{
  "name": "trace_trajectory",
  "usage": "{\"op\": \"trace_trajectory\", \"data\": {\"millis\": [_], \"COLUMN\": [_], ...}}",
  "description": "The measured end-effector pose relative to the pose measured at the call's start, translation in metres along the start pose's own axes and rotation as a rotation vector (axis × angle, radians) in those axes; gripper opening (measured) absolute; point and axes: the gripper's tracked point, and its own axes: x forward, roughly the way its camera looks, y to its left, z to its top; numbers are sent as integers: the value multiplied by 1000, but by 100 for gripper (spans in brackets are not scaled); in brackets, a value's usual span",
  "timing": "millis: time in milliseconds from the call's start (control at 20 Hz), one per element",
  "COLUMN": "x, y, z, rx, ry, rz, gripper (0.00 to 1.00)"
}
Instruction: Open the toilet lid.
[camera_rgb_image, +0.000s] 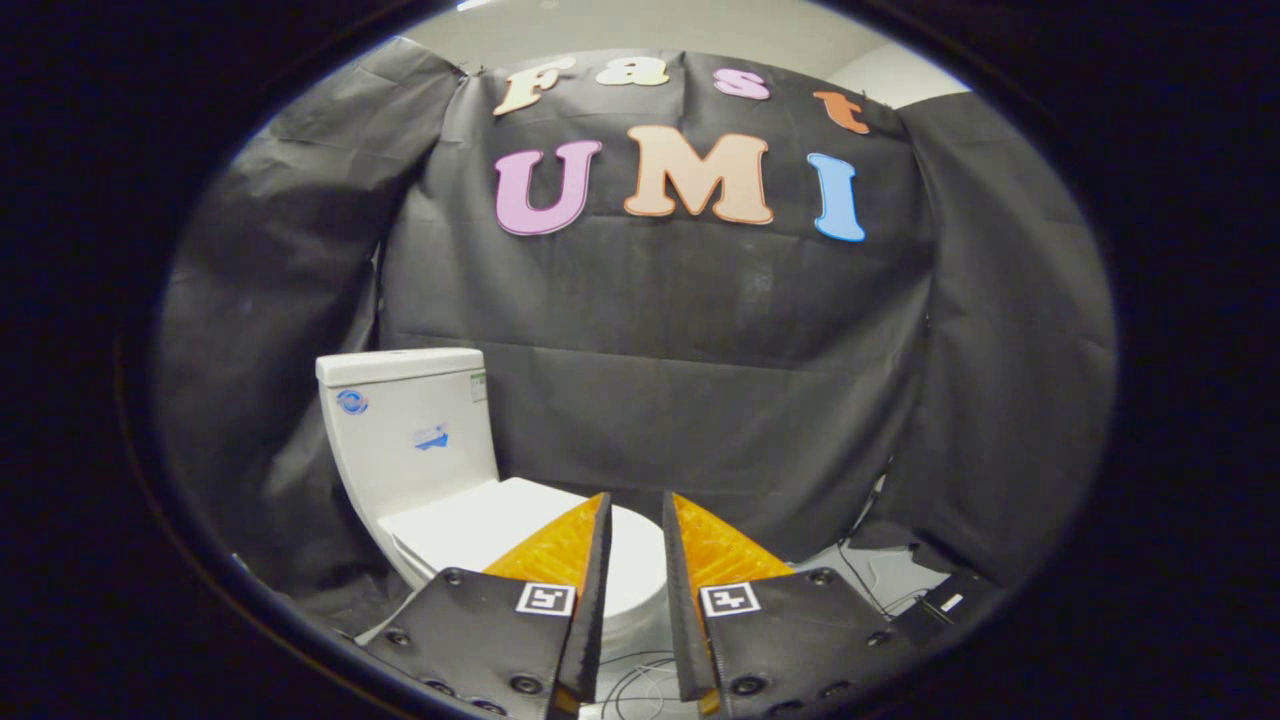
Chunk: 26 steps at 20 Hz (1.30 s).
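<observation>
A white toilet stands against the black cloth wall, with its tank (405, 430) upright at the back. Its lid (470, 528) lies flat and closed over the bowl. My gripper (636, 497) hovers above the lid's front end, apart from it. The fingers (560, 545) stand a narrow gap apart with nothing between them, and through that gap the lid's rounded front rim (637, 570) shows. The left finger covers part of the lid's near side.
Black cloth (700, 400) hangs behind and on both sides of the toilet. Cables (880, 590) and a small dark box (945, 605) lie on the pale floor beyond the right finger. More cable loops (640, 685) lie on the floor below the fingers.
</observation>
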Motion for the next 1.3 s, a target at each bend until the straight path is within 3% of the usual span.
{"op": "trace_trajectory", "data": {"millis": [300, 500, 800, 1150, 1300], "x": [-11, -24, -50, -77, -78], "y": [9, 18, 2, 0, 0], "z": [-11, 6, 6, 17, 13], "rx": [-32, 25, 110, 92, 91], "ry": [47, -32, -50, -132, -107], "rz": [34, 88, 62, 69, 69], "gripper": [32, 33, 34, 33, 33]}}
